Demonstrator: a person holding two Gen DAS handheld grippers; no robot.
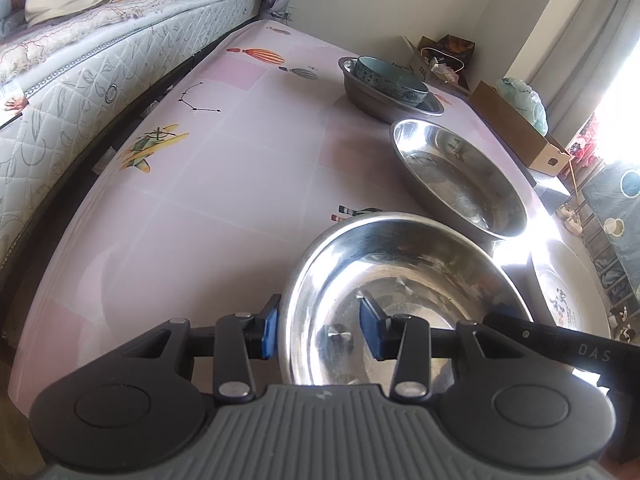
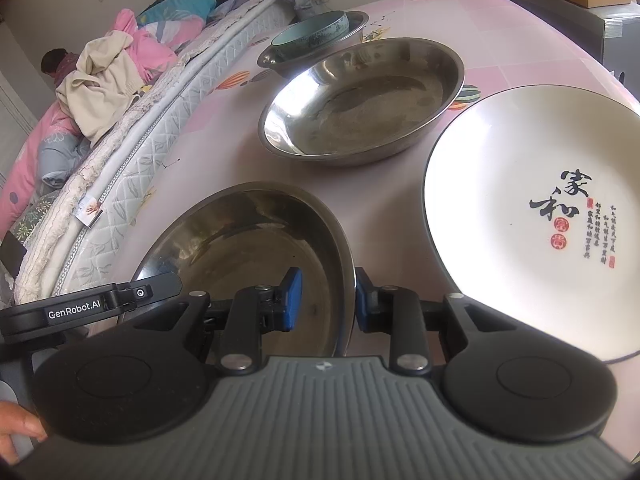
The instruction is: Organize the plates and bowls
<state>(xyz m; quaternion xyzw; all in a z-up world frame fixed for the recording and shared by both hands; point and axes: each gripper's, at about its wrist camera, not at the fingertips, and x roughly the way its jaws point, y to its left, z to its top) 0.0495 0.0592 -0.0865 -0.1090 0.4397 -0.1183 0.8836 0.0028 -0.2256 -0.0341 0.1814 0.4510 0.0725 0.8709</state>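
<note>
We see the near steel bowl (image 1: 404, 304) on the pink worktop (image 1: 200, 184) with both tools straddling its rim. The left tool (image 1: 320, 330) has one blue pad outside the wall and one inside, jaws parted with a gap to the inner pad, so we cannot tell whether it grips. The right tool (image 2: 326, 300) likewise brackets the opposite rim of the near steel bowl (image 2: 248, 248), jaws part open, pads close to the metal. Only the right view shows the white plate (image 2: 540, 208) fully, with its black calligraphy, just beside the bowl; the left view catches only a sliver of it (image 1: 568, 292). Beyond lies a second steel bowl (image 1: 460, 176), and farther off a teal bowl (image 1: 390, 80) nested in a steel basin (image 1: 360, 98). The bed (image 2: 120, 120) runs along the worktop's far side.
</note>
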